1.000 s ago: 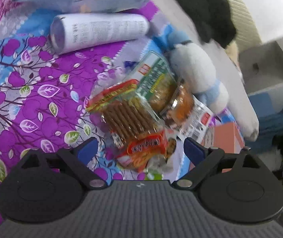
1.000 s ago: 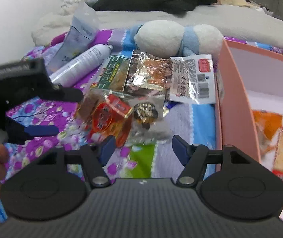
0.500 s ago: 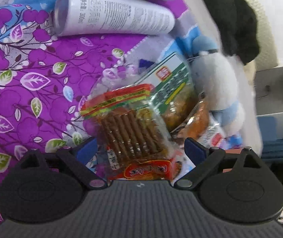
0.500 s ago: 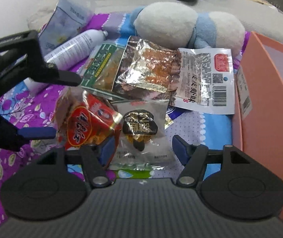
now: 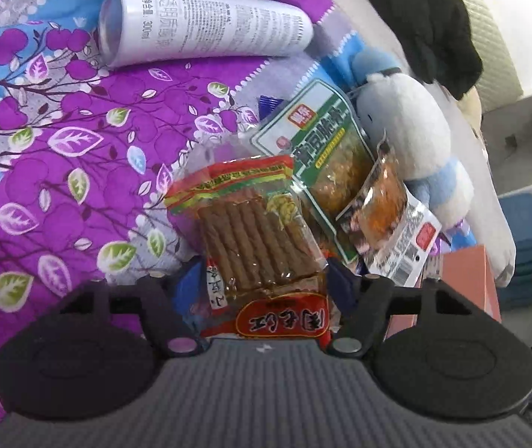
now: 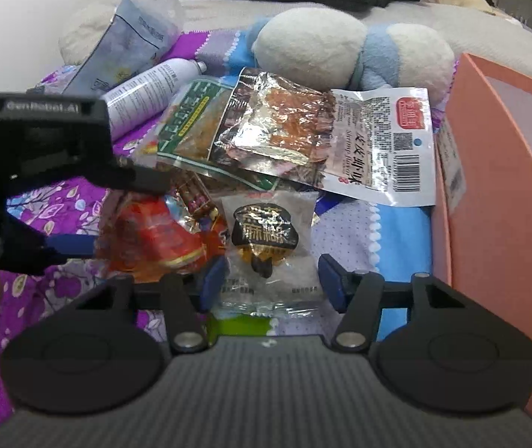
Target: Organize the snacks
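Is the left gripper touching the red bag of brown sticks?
Touching. In the left wrist view the left gripper has both blue fingers pressed against the sides of the red stick bag, with no gap showing on either side.

Pink box (image 6: 497,194) cut off right.

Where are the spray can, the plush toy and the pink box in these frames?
spray can (image 5: 206,24), left wrist view, on its printed side.
plush toy (image 6: 310,50), right wrist view, on its white rounded end.
pink box (image 6: 497,171), right wrist view, on its outer side wall.
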The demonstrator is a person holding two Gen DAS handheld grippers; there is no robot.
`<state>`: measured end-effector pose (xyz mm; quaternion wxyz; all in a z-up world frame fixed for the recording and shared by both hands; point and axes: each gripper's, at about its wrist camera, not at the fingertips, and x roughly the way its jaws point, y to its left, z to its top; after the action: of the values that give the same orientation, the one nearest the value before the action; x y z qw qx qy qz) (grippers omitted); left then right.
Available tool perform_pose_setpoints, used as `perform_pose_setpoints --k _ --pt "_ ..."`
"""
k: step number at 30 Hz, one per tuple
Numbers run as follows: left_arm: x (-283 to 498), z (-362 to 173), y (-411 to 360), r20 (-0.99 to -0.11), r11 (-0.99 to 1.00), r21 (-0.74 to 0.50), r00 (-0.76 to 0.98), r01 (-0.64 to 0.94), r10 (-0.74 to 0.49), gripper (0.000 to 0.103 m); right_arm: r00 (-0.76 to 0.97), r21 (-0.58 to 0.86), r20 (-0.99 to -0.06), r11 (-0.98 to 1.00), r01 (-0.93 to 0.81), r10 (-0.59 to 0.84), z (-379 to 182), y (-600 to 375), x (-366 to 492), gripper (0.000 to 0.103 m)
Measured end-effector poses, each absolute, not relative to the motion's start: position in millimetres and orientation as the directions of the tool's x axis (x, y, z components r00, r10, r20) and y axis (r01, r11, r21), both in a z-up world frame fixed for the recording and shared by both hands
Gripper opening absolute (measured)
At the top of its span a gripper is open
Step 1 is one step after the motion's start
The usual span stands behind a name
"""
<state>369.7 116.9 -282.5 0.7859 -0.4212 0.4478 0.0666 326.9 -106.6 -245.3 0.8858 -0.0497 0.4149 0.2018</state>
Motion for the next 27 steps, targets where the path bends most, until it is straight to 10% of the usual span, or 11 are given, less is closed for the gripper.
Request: perform_pose_setpoints --k 13,15,27 --pt "275 -249 97 -0.746 0.718 -0.571 0.617 -0.398 -0.25 0.067 0.637 0.068 -0.701 0.918 -0.39 0.322 -230 -122 243 0.05" --pt "263 -246 93 -0.746 0.727 -0.568 0.614 -0.387 -0.256 0.067 0.627 0.073 -0.708 0.917 -0.392 0.325 -230 -125 234 0.023" --pt "214 -250 82 -0.821 0.855 -0.41 0.537 -0.319 -0.193 0.069 0.649 0.109 -0.677 0.92 -0.377 0.347 -230 -144 190 0.024"
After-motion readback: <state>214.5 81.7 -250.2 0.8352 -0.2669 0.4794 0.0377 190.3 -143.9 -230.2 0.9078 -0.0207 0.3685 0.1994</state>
